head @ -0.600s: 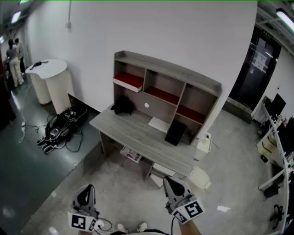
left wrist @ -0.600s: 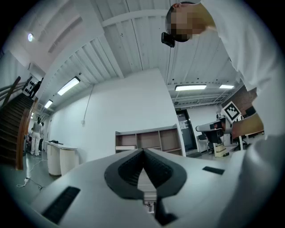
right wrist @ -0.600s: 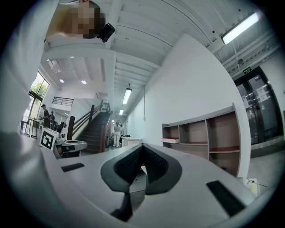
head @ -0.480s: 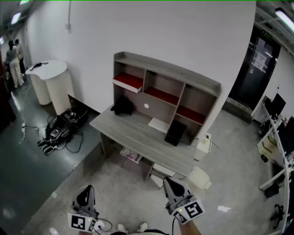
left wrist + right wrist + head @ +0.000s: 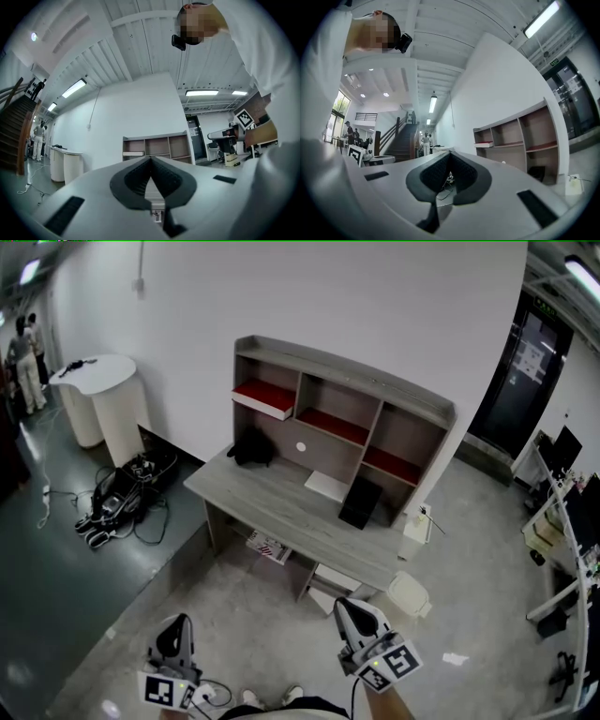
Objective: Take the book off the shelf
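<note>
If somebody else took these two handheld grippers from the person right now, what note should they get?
Left gripper: shut, empty, held low, well short of the desk.
Right gripper: shut, empty, also held low and short of the desk.
Book: the red book lies flat in the top-left compartment of the shelf, untouched.
Done: nothing yet.
Left to do: walk up, open a gripper, grasp the book and pull it off the shelf.

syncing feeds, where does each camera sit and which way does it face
Head view: on the head, steeply down at the shelf desk; left gripper and right gripper show low.
Left gripper view: on that gripper, along shut jaws toward the desk; wearer's torso above.
Right gripper view: same, desk at right.
All three share the desk.
</note>
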A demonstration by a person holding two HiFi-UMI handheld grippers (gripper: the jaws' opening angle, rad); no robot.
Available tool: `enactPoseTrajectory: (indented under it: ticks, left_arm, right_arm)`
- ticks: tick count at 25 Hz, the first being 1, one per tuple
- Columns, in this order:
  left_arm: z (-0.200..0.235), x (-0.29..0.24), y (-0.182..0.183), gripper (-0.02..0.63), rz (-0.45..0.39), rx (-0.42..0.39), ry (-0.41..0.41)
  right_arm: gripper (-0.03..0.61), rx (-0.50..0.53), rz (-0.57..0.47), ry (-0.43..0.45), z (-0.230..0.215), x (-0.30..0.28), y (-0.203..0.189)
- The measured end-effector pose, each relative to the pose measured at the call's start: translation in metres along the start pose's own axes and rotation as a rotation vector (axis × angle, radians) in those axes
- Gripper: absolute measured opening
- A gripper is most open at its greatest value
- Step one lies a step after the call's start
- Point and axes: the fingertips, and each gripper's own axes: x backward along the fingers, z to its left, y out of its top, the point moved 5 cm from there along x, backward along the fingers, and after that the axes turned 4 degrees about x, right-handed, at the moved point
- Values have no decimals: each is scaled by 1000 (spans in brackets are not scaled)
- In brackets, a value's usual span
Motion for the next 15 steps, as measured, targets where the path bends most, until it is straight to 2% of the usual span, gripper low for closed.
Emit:
enactPoseTrajectory:
  ticks: [7, 10, 15]
  left_arm:
    - [16, 1, -22, 16, 11, 62, -21]
    - [18, -1, -27, 16, 15, 62, -37]
    - [37, -22, -47, 16, 55, 53, -7]
  right_arm:
    - [21, 0, 34, -78, 7, 4, -13]
    - [21, -18, 56, -100, 2, 4, -22]
    - [21, -42, 53, -90, -21, -30, -34]
